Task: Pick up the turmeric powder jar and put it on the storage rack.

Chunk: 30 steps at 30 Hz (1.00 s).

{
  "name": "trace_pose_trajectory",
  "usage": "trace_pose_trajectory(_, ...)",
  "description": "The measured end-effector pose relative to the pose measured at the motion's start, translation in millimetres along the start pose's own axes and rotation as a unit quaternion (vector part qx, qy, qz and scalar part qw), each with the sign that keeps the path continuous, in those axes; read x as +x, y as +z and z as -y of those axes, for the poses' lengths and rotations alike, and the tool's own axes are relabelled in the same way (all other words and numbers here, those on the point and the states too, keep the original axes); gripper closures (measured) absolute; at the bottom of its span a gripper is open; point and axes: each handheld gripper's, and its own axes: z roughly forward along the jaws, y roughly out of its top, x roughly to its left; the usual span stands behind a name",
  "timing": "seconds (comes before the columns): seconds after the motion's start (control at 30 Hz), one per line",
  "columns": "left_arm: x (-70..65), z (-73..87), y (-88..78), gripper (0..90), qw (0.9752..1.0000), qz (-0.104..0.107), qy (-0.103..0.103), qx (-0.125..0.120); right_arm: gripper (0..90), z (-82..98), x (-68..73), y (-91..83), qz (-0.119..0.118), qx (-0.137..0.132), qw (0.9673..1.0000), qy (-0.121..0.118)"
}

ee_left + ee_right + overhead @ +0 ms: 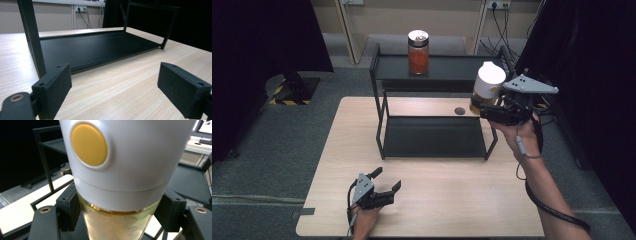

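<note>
Clamped in our right gripper we hold a clear bottle of amber liquid with a white, yellow-buttoned cap, while our left gripper gapes wide over the desk.

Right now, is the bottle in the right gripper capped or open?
Capped. The bottle wears its white cap, whose yellow button sits flush, above amber liquid. The right gripper clamps the glass below.

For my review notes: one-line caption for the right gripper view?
Right gripper clamps a white-capped bottle of yellow liquid beside the black rack.
</note>
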Motion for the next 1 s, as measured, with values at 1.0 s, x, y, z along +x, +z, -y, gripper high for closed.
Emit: trace_pose_trajectory(1.0, 1.1, 0.0, 0.1, 11.6, 1.0000, 0.001, -0.005, 0.000, 31.3, -42.2, -18.9, 50.0, 0.027, 0.009, 0.9991, 0.030)
